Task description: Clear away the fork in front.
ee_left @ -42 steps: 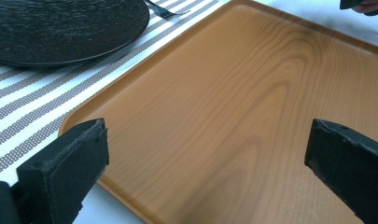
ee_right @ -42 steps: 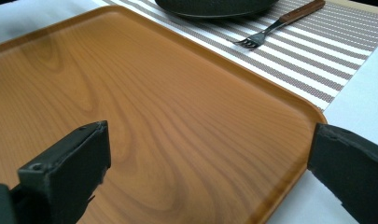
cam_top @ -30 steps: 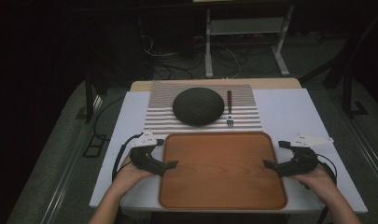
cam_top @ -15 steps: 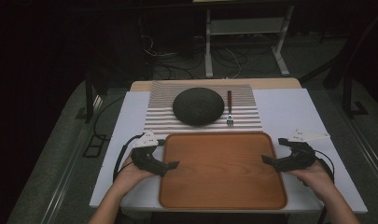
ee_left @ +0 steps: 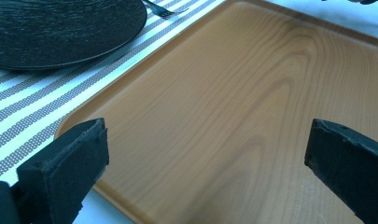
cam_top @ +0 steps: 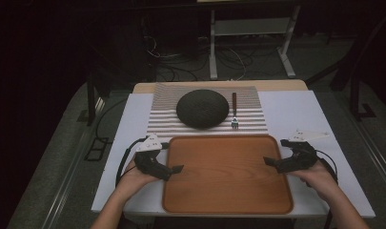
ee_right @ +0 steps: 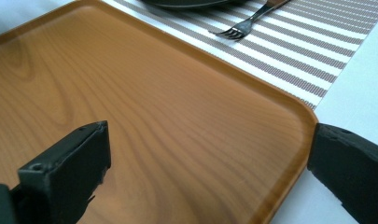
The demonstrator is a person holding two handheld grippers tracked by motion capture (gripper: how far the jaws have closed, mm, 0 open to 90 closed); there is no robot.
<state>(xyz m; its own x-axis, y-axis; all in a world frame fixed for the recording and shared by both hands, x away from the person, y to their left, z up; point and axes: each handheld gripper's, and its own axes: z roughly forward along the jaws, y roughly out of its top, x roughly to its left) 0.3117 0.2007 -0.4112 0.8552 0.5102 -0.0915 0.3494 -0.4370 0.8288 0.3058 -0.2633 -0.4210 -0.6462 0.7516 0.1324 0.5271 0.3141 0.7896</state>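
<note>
The wooden tray (cam_top: 227, 174) lies flat at the near edge of the white table (cam_top: 295, 114), its long axis running left to right, warm orange-brown with rounded corners, a raised rim and bare inside. The left gripper (cam_top: 171, 170) and right gripper (cam_top: 270, 162) hover over its left and right edges, jaws spread wide, gripping nothing. Just beyond the tray, a striped placemat (cam_top: 250, 117) carries a dark plate (cam_top: 202, 108) and a fork (cam_top: 234, 113), tines toward the tray.

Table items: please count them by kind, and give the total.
Wooden tray: 1
Black plate: 1
Fork: 1
Striped placemat: 1
Hand-held gripper: 2, left, right
Total: 6
</note>
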